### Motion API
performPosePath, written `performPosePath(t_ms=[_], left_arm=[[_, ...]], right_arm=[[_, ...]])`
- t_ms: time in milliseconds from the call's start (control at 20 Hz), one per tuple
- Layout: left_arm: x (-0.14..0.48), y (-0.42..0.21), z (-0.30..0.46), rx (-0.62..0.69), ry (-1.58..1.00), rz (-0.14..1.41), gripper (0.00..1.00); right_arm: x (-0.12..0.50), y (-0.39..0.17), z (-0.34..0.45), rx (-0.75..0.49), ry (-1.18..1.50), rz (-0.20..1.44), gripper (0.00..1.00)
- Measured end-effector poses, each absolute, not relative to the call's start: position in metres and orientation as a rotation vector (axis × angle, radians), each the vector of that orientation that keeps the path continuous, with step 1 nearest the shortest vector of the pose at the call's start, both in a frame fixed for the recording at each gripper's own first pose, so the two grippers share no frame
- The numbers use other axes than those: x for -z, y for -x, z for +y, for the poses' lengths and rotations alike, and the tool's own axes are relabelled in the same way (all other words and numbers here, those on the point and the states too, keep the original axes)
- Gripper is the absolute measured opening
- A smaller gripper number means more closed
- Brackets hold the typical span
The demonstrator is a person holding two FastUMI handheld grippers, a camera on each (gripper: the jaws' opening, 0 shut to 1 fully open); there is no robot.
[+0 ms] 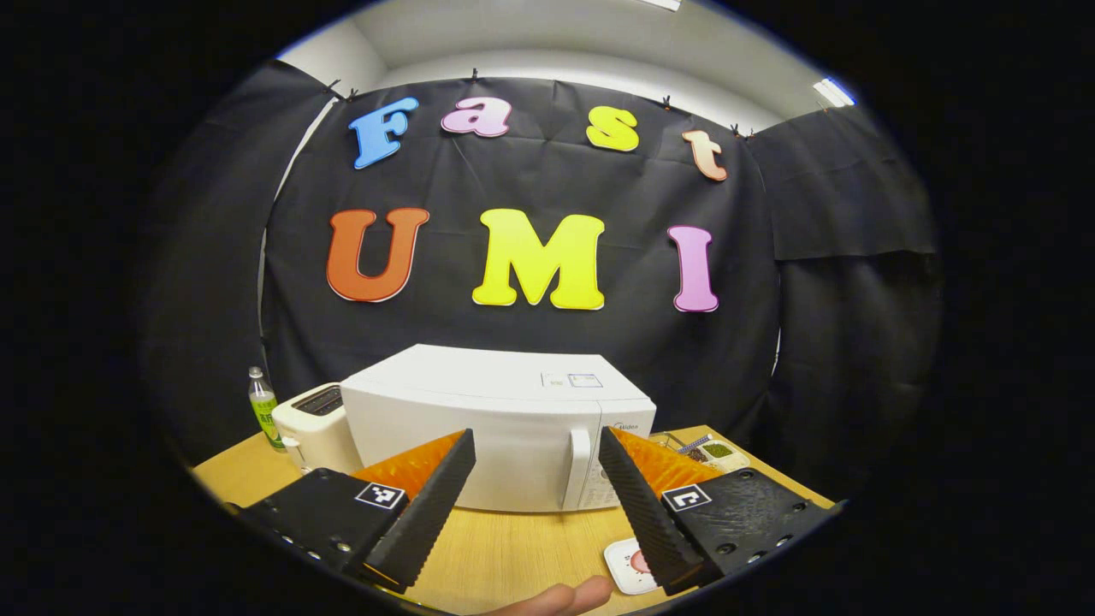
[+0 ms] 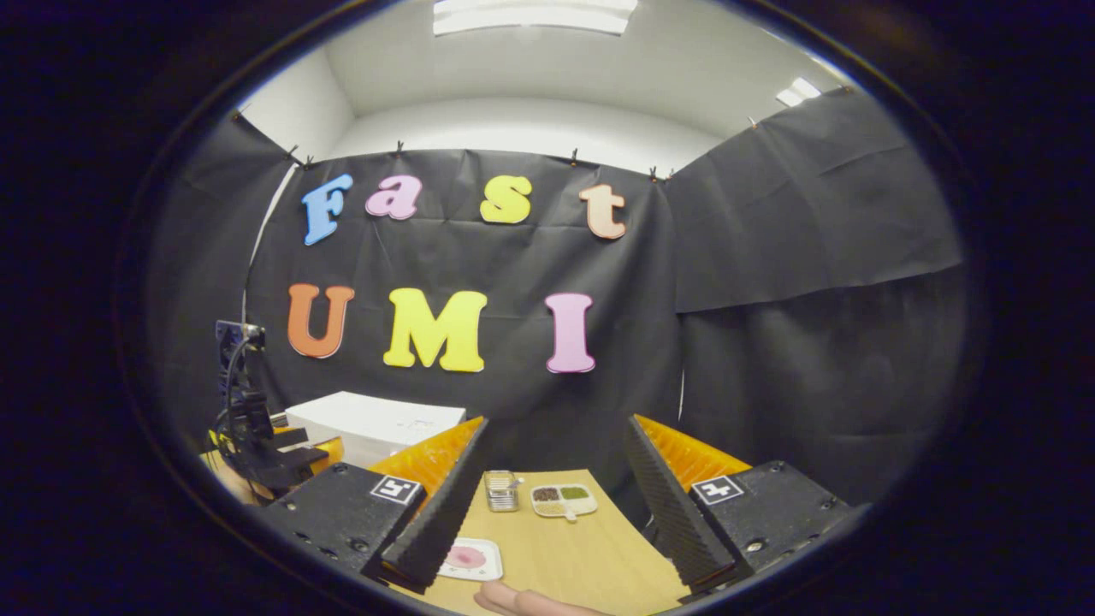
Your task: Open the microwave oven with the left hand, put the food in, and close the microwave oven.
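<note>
Both grippers open, empty. Left gripper (image 1: 535, 453) faces closed microwave (image 1: 500, 428); food plate (image 2: 469, 559) near table (image 2: 590, 556) front edge, just past right gripper (image 2: 556, 445) left finger.

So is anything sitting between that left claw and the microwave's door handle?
Nothing visible. The left claw is open, with bare table between it and the closed microwave; its handle is unobstructed. The toaster stands off to one side.
</note>
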State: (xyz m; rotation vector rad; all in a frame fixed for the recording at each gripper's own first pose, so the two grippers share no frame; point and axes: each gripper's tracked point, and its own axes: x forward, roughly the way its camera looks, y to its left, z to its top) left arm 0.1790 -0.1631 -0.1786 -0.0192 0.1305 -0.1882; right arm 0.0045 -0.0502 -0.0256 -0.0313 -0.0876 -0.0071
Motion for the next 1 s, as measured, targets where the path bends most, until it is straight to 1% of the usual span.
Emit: performPosePath(t_ms=[150, 250, 350, 600, 800, 850, 900, 950, 1000], left_arm=[[0.214, -0.204, -0.183, 0.203, 0.025, 0.161, 0.93], [0.229, -0.223, -0.195, 0.215, 0.035, 0.152, 0.93], [0.252, -0.238, -0.205, 0.22, 0.047, 0.185, 0.93], [0.293, -0.273, -0.217, 0.201, 0.011, 0.22, 0.93], [0.304, -0.286, -0.223, 0.189, 0.016, 0.217, 0.93], [0.306, -0.291, -0.221, 0.161, 0.012, 0.204, 0.86], [0.306, -0.29, -0.22, 0.152, 0.009, 0.198, 0.81], [0.304, -0.29, -0.222, 0.155, 0.0, 0.183, 0.72], [0.303, -0.291, -0.224, 0.158, -0.012, 0.167, 0.69]], right_arm=[[0.037, -0.011, -0.055, -0.02, 0.007, -0.054, 1.0], [0.037, -0.016, -0.064, -0.013, 0.005, -0.063, 1.0], [0.04, -0.018, -0.07, -0.009, 0.006, -0.058, 1.0], [0.05, -0.021, -0.074, -0.045, 0.001, -0.044, 1.0], [0.062, -0.023, -0.084, -0.047, 0.018, -0.039, 1.0], [0.065, -0.023, -0.086, -0.044, 0.025, -0.036, 1.0], [0.069, -0.024, -0.088, -0.042, 0.025, -0.031, 1.0], [0.072, -0.025, -0.088, -0.043, 0.02, -0.024, 1.0], [0.076, -0.027, -0.088, -0.045, 0.011, -0.014, 1.0]])
